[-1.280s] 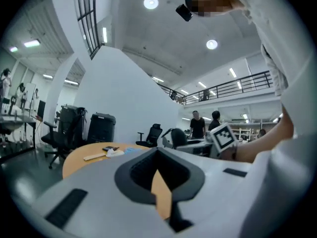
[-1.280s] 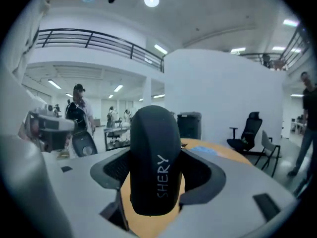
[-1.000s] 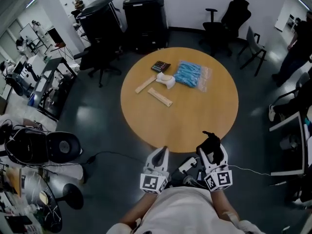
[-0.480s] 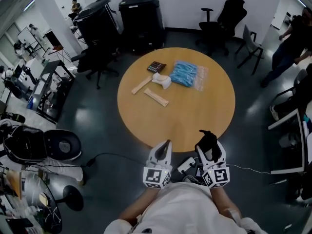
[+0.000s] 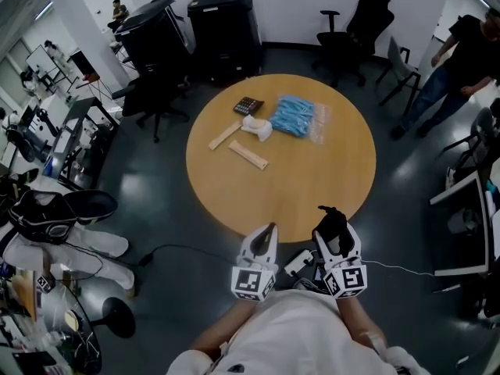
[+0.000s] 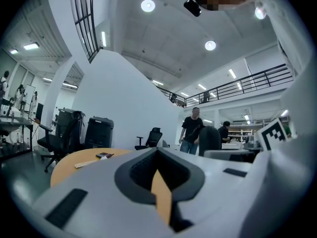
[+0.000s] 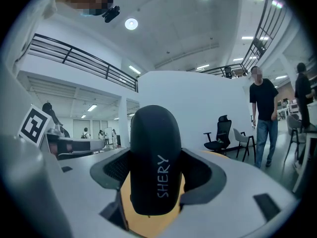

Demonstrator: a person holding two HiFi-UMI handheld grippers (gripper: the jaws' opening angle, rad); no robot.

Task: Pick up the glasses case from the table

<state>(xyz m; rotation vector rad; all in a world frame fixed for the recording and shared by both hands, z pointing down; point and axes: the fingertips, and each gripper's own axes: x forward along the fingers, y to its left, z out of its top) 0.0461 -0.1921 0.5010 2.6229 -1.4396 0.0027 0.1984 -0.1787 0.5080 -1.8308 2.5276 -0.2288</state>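
Observation:
A black glasses case (image 7: 154, 157) with white lettering stands upright between the jaws of my right gripper (image 7: 154, 192), which is shut on it. In the head view the case (image 5: 332, 223) sticks up from the right gripper (image 5: 334, 231) at the near edge of the round wooden table (image 5: 312, 178). Beside it, my left gripper (image 5: 267, 231) is shut with nothing in it, its jaws (image 6: 158, 155) meeting over the table edge.
On the far side of the table lie a calculator (image 5: 249, 105), a blue plastic bag (image 5: 297, 117), a white object (image 5: 258, 127) and two wooden sticks (image 5: 248, 155). Black bins (image 5: 223, 26) and office chairs (image 5: 355, 33) stand behind. A person (image 5: 453, 57) walks at the right.
Both grippers stay almost where they were, the case still held. The person at the right has walked further into view, and the black gear on the floor at the left has moved.

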